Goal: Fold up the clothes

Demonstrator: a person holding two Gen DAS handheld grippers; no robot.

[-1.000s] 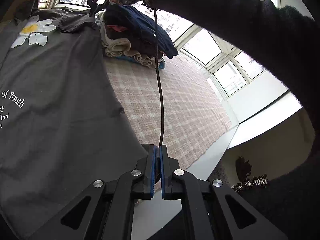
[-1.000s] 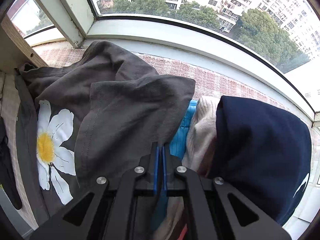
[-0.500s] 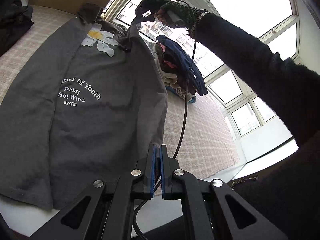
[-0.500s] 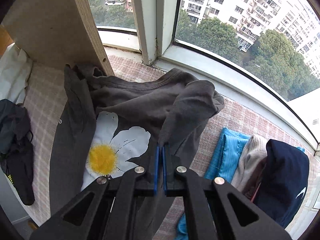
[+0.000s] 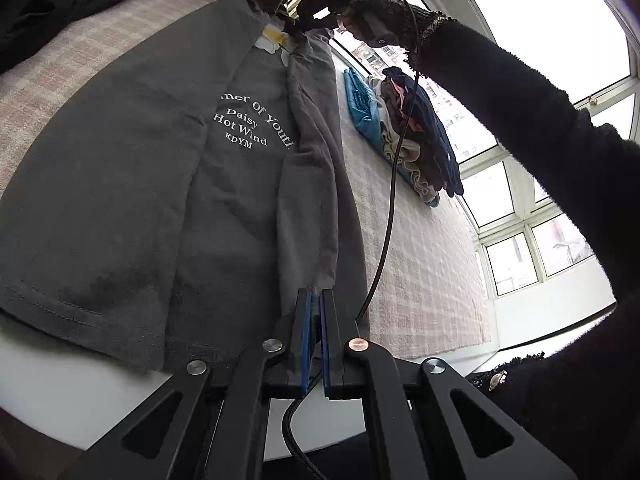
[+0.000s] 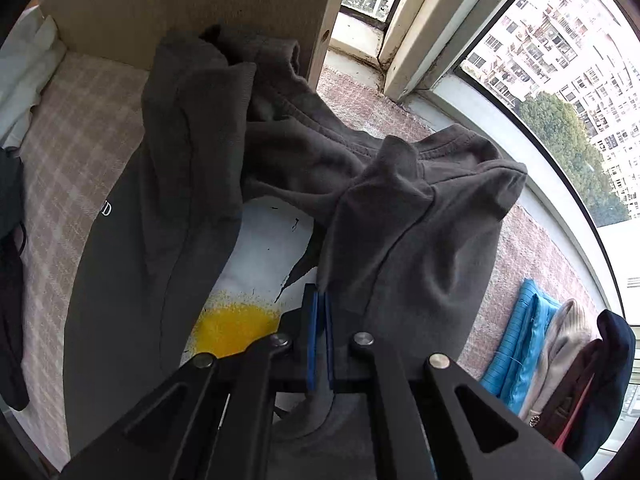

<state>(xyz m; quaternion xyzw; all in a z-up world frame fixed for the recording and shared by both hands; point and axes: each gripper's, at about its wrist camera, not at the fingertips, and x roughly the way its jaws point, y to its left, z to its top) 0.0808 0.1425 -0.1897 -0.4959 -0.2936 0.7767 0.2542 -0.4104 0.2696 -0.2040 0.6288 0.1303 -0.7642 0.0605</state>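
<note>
Left wrist: left gripper [image 5: 316, 308] pinching the hem of the grey shirt [image 5: 132, 200], laid on the checked cloth [image 5: 416, 248] — right side folded inward, further folds seemingly left.

Right wrist: right gripper [image 6: 320, 312] pinching the shoulder of the shirt [image 6: 404, 240] — soft, rumpled jersey, collar bunched. Folded pile [image 6: 560, 360] beside.

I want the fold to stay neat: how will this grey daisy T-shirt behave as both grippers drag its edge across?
Probably floppy: the grey T-shirt sags and creases between the left gripper and right gripper. Likely light, since two thin pinches lift that side. It may bunch; the collar is already rumpled.
</note>
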